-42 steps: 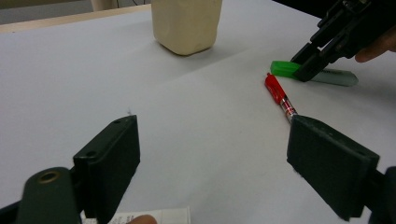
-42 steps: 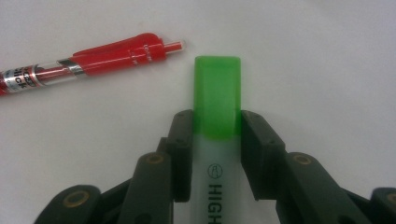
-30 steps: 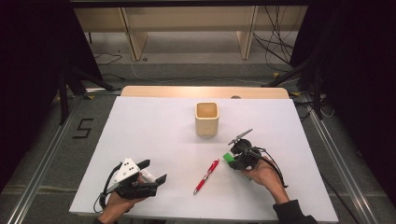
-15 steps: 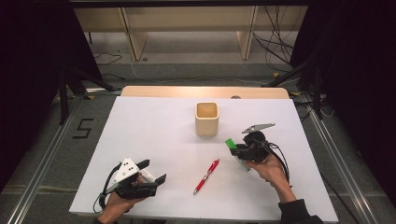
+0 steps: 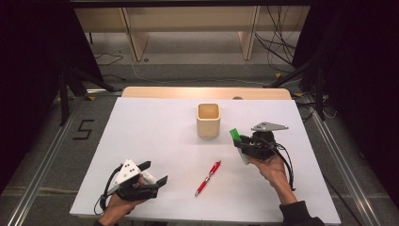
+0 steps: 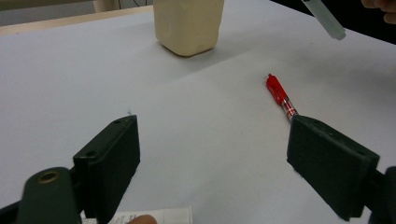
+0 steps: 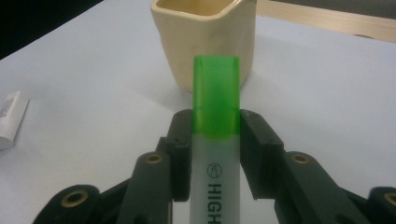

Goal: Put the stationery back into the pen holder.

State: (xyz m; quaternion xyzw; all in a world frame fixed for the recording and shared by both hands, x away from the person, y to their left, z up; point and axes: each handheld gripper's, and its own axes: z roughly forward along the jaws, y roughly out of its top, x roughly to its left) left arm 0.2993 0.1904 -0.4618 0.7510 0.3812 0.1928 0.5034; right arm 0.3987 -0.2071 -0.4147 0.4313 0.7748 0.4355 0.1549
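A cream square cup (image 5: 208, 120) stands upright past the middle of the white table (image 5: 155, 132). My right gripper (image 5: 244, 143) hovers just right of it, shut on a highlighter (image 5: 235, 135) whose green cap points at the cup. In the right gripper view the pads clamp the highlighter (image 7: 216, 102) just below its cap, with the cup (image 7: 205, 37) right behind. A red pen (image 5: 208, 178) lies on the table between the hands. My left gripper (image 5: 153, 173) rests near the front left, open; its jaws (image 6: 212, 140) stand wide apart with nothing between them, facing the pen (image 6: 279, 93) and cup (image 6: 189, 25).
A wooden strip (image 5: 207, 92) runs along the table's far edge. A small white labelled piece (image 7: 10, 119) lies on the table by the left gripper. Metal rails (image 5: 42, 165) flank the table, with cables on the floor (image 5: 277, 52) behind.
My right gripper has risen off the table and shifted right and farther away, carrying the highlighter. The left gripper and the red pen have stayed put.
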